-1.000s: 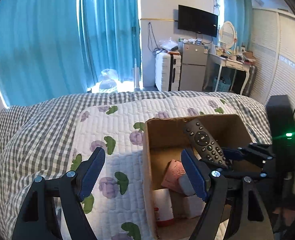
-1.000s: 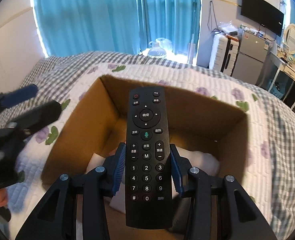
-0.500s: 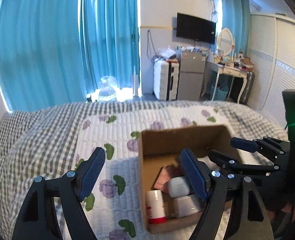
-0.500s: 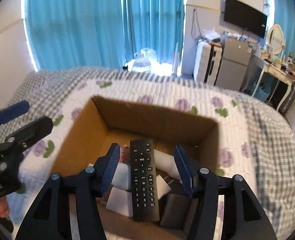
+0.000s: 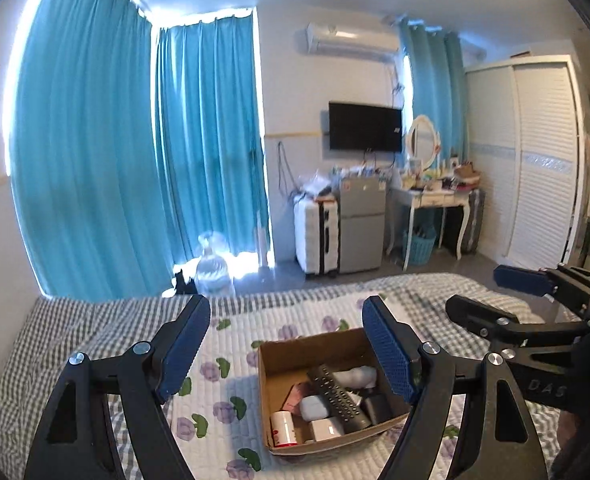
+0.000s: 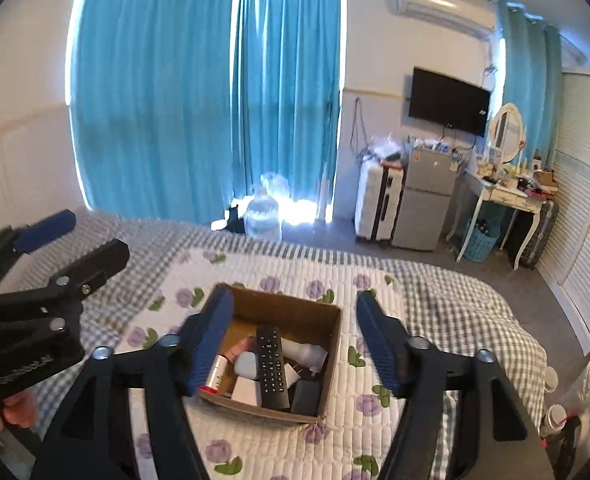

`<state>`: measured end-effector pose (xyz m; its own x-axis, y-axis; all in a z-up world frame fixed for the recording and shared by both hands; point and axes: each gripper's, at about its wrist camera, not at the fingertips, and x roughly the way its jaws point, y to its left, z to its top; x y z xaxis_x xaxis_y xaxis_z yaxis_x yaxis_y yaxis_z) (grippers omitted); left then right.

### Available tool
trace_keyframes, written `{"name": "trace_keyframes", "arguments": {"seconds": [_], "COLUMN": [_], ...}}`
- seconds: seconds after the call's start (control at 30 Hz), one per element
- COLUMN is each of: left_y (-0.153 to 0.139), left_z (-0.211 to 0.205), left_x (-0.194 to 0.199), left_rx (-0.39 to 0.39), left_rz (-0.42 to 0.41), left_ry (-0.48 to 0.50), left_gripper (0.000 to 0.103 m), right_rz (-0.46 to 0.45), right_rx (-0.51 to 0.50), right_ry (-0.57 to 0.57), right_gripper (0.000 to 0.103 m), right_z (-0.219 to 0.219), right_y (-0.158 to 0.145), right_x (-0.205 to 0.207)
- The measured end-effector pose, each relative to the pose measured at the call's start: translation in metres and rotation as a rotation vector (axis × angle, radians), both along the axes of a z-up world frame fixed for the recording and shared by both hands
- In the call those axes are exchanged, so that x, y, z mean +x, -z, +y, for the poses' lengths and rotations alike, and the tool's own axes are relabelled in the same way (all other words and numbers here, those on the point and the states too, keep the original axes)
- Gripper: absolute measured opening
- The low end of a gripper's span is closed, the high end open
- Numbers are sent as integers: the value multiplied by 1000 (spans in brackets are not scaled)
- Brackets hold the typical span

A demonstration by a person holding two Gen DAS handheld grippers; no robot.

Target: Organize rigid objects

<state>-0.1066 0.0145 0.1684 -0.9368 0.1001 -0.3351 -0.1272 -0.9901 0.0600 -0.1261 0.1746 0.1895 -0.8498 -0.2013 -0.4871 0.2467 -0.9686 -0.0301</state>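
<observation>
Hovering well above a quilted bed [image 6: 375, 280], the left gripper [image 5: 287, 344] has its fingers spread and grasps nothing. To its right, the right gripper [image 6: 291, 340] is likewise spread wide and carries nothing. Between them below sits a cardboard box [image 6: 331, 344]. A black remote control [image 6: 271, 368] lies on top of the heaped items inside. Perched that loosely, the remote could slide off if the soft bedding shifts or the box is nudged.

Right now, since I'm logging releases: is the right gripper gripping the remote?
No, the right gripper is open and empty, and the remote lies in the cardboard box on other items.
</observation>
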Motion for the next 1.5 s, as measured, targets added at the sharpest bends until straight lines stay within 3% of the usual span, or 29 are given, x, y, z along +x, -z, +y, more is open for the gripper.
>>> {"name": "trace_keyframes", "arguments": {"seconds": [0.07,0.13,0.27,0.43,0.6,0.73,0.9,1.5], "left_y": [0,8,38,98,151,176,186,189], "left_z": [0,-4,-14,-24,-30,-30,-29,-25], "left_x": [18,36,60,63,66,58,57,62], "left_rx": [0,14,47,41,73,39,28,15], "left_rz": [20,53,89,80,96,52,45,33], "left_ry": [17,19,-14,-119,-157,-169,-171,-168], "left_gripper": [94,102,103,103,103,103,103,103], "right_rz": [45,92,174,247,213,183,172,165], "right_rx": [-13,-38,-68,-84,-109,-72,-26,-34], "right_ry": [15,3,41,122,130,121,112,123], "right_gripper": [76,83,103,103,103,103,103,103], "right_z": [6,10,17,23,30,24,16,18], "right_y": [-11,-13,9,65,124,160,177,182], "right_x": [24,47,85,93,77,75,70,69]}}
